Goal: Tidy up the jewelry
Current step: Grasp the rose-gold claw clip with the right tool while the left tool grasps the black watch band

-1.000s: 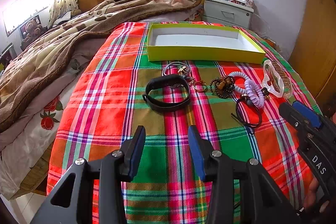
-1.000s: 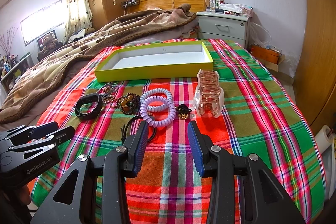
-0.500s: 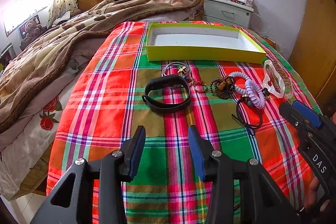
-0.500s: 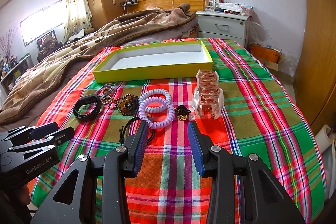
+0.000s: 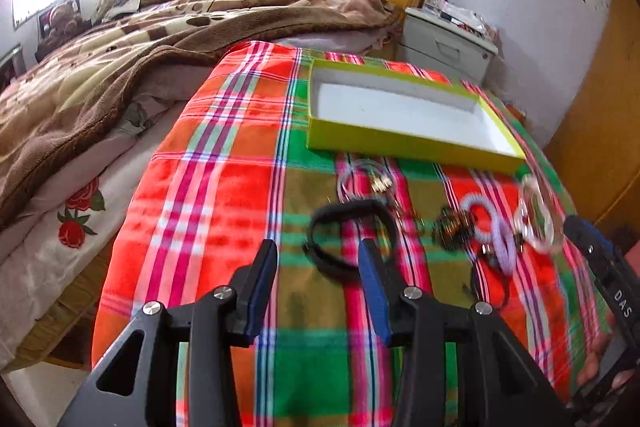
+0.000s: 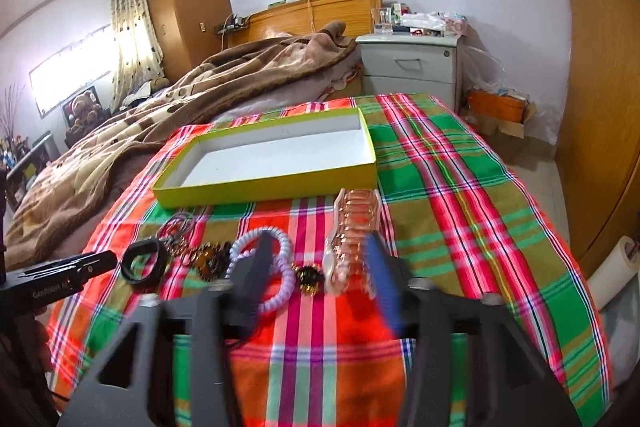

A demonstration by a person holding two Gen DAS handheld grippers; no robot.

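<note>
On the bed (image 6: 480, 211), over a bright checked cloth (image 5: 224, 195), I see the jewelry laid in a row. Just past it, on the far side, sits a flat yellow box (image 6: 264, 187) with a white inside and nothing in it.

My left tool (image 5: 318, 259) hangs over the near part of the cloth. Its two blue fingers (image 5: 262, 287) are apart and hold nothing. Right past them lies a black band (image 5: 348, 239). A thin wire ring (image 5: 362, 179) lies between the band and the box. To the right I can see some dark beads (image 5: 454, 227), a purple curly hair tie (image 5: 494, 227) and a clear hair claw (image 5: 536, 215), but they are blurry here.

My right tool (image 6: 316, 259) has just been opening its fingers, and they now stand wide apart with nothing gripped. From this side the clear hair claw (image 6: 352, 235) is plain to see. It is pinkish and lies between the tool's fingers, near the right one. The purple curly hair tie (image 6: 260, 263) sits by the left finger, and a small dark and gold piece (image 6: 308, 277) lies between the two.

Only the right view shows the orange box on the floor by the nightstand (image 6: 412, 67). Each view shows the other tool at its edge. Both views are a bit blurry.
</note>
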